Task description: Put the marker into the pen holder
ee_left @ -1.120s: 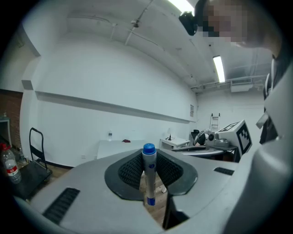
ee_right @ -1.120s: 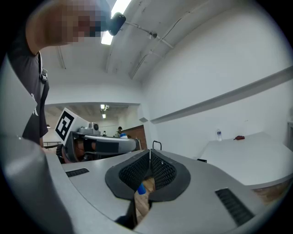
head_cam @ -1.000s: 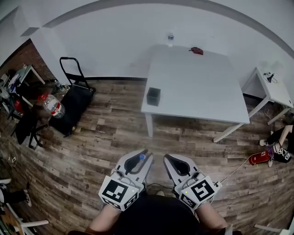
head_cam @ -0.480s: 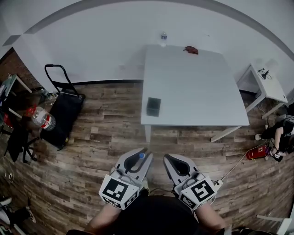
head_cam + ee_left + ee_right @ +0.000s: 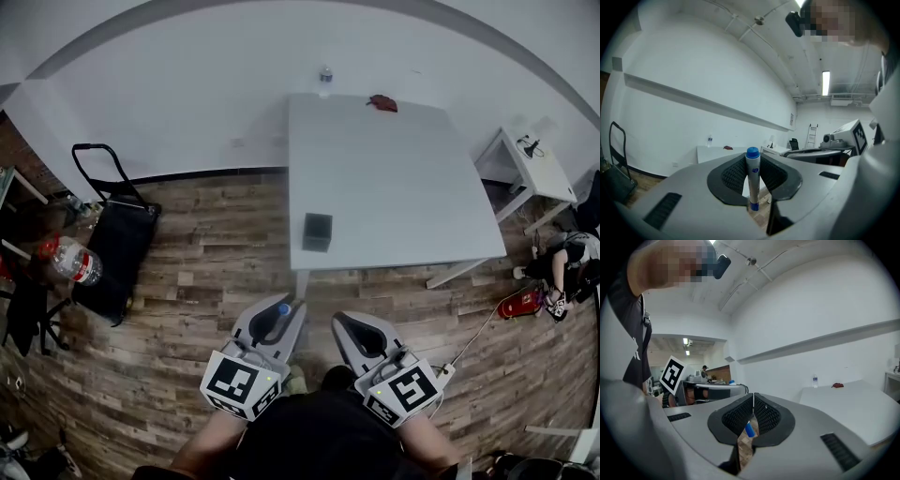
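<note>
Left gripper view shows the left tool (image 5: 752, 159) clamped on the upright blue-capped marker (image 5: 753, 183). The right tool (image 5: 753, 404) is closed, holding nothing. The pen holder (image 5: 317, 232) stands on the white counter (image 5: 403, 178), well apart.

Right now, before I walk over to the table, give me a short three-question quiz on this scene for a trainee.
1. Which gripper holds the marker? A left, B right, C neither.
2. True or false: the pen holder stands on the white table, near the edge closest to the person.
3. Fill in: the jaws of the right gripper are ____.

Key: 1 A, the left gripper, with its jaws shut on the upright marker. 2 true. 3 together.
</note>
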`<move>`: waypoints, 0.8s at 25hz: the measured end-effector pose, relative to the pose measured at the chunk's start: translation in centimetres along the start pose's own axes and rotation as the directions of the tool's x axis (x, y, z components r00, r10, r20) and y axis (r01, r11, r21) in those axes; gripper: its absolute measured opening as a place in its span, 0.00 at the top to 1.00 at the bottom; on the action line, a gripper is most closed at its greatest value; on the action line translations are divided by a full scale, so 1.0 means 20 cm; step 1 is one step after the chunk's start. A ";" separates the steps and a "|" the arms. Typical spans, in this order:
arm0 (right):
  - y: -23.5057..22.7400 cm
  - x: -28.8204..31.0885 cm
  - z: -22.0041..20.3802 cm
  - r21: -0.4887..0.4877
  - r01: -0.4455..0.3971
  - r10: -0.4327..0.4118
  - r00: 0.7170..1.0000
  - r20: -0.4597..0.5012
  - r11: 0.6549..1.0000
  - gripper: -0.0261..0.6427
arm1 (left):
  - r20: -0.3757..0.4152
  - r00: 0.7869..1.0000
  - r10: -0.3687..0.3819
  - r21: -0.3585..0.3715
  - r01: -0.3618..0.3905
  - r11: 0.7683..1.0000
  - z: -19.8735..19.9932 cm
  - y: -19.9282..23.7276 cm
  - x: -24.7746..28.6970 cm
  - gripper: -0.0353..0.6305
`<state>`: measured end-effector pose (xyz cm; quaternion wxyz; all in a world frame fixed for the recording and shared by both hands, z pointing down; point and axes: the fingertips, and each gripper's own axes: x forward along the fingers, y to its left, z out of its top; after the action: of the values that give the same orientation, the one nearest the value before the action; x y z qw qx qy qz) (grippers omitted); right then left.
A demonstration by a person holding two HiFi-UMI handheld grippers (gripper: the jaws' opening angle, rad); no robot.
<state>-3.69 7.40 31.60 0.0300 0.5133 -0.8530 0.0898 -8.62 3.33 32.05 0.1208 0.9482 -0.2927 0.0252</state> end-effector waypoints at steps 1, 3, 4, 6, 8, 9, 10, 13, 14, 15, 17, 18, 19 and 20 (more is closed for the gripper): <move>-0.01 0.01 0.01 -0.003 0.004 -0.004 1.000 0.003 1.000 0.94 | 0.002 1.000 -0.004 0.001 0.004 1.000 0.01 0.01 0.01 0.85; -0.02 0.03 0.03 -0.007 0.011 -0.011 1.000 0.010 1.000 0.94 | 0.002 1.000 -0.009 0.005 0.009 1.000 0.01 0.03 0.03 0.85; -0.03 0.04 0.03 -0.008 0.013 -0.013 1.000 0.012 1.000 0.94 | 0.000 1.000 -0.011 0.006 0.011 1.000 0.01 0.04 0.05 0.85; -0.06 0.06 0.03 -0.004 0.017 -0.017 1.000 0.012 1.000 0.94 | -0.004 1.000 -0.012 0.007 0.012 1.000 0.00 0.05 0.08 0.85; -0.09 0.08 0.03 0.002 0.019 -0.019 1.000 0.013 1.000 0.94 | -0.005 1.000 -0.009 0.004 0.009 1.000 0.00 0.08 0.12 0.85; -0.12 0.09 0.03 0.005 0.018 -0.018 1.000 0.014 1.000 0.94 | -0.005 1.000 -0.006 0.003 0.006 1.000 0.01 0.09 0.14 0.85; -0.14 0.11 0.04 0.009 0.016 -0.016 1.000 0.015 1.000 0.94 | -0.005 1.000 -0.001 0.000 0.001 1.000 0.01 0.11 0.16 0.85; -0.22 0.15 0.03 0.022 0.006 -0.006 1.000 0.014 1.000 0.94 | -0.008 1.000 0.022 -0.008 -0.022 1.000 0.01 0.16 0.25 0.85; -0.26 0.17 0.03 0.026 0.003 -0.004 1.000 0.013 1.000 0.94 | -0.007 1.000 0.030 -0.011 -0.030 0.999 0.01 0.18 0.29 0.85; -0.30 0.19 0.04 0.030 0.000 -0.001 1.000 0.013 1.000 0.94 | -0.006 0.999 0.038 -0.014 -0.038 0.999 0.02 0.20 0.32 0.85; -0.38 0.24 0.05 0.037 -0.008 0.008 1.000 0.010 0.999 0.94 | -0.004 0.998 0.056 -0.022 -0.056 0.998 0.02 0.24 0.40 0.85; -0.42 0.26 0.05 0.040 -0.015 0.014 1.000 0.008 0.999 0.94 | -0.006 0.998 0.065 -0.027 -0.065 0.997 0.02 0.26 0.44 0.85; -0.46 0.28 0.06 0.042 -0.022 0.022 1.000 0.005 0.999 0.94 | -0.009 0.997 0.074 -0.032 -0.075 0.997 0.01 0.29 0.48 0.85; -0.50 0.30 0.06 0.045 -0.030 0.030 1.000 0.002 0.999 0.94 | -0.013 0.996 0.083 -0.037 -0.083 0.996 0.01 0.31 0.52 0.85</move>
<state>2.35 -2.73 32.47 0.0163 0.5011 -0.8583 0.1090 -3.46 -7.31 34.44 0.1389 0.9326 -0.3317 0.0302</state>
